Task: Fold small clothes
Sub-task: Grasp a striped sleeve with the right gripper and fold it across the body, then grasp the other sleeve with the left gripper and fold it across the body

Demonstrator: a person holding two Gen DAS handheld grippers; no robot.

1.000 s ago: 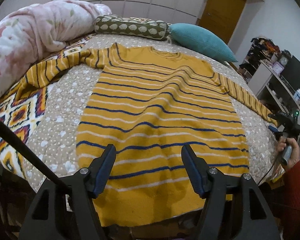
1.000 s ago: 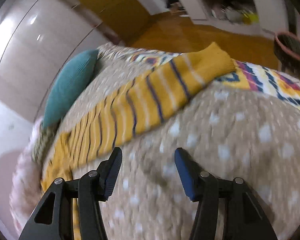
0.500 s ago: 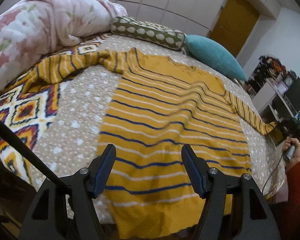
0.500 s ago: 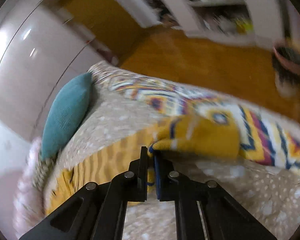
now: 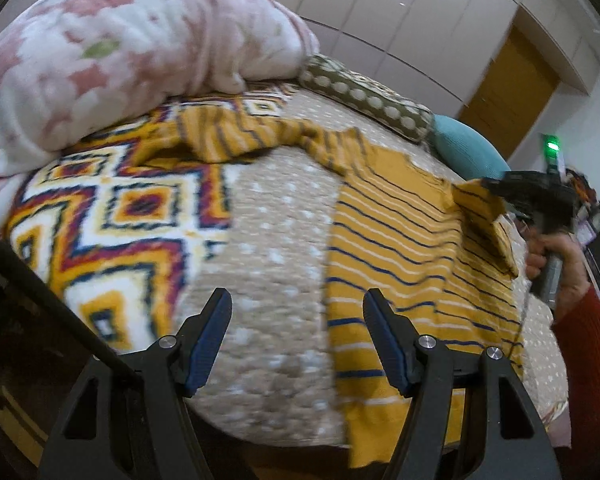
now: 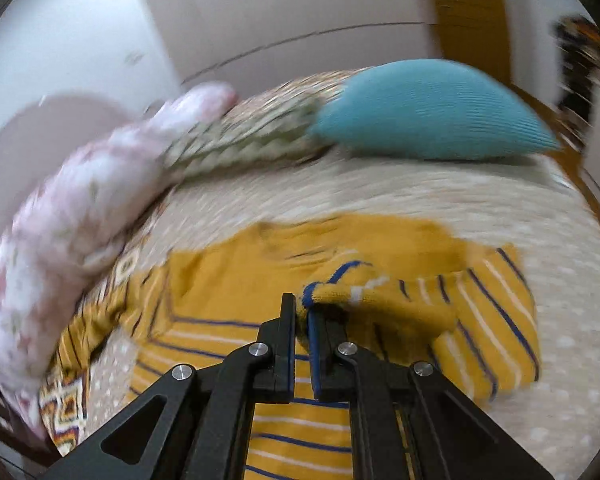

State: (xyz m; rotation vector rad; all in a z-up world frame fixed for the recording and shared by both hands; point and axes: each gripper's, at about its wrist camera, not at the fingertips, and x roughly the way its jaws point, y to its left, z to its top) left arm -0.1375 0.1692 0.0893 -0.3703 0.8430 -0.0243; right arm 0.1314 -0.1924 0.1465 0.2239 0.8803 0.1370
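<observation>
1 sweater [image 5: 400, 248] – 2 pillows [image 6: 428, 112] – 1 blanket [image 5: 132, 60]

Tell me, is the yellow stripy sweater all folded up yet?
Not yet. The sweater lies mostly spread; only one sleeve, pinched in the right gripper, is pulled over it.

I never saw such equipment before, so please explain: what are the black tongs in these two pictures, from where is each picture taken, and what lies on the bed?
No robot here: a person holds one hand-held gripper in each hand, each with a camera looking along its jaws. One picture comes from the left gripper, whose jaws stand open over the dotted bedspread, holding nothing. The other comes from the right gripper, whose jaws are shut on the sleeve cuff of a yellow striped sweater and hold it above the sweater's body. A pink blanket and a teal pillow lie at the bed's far end.
</observation>
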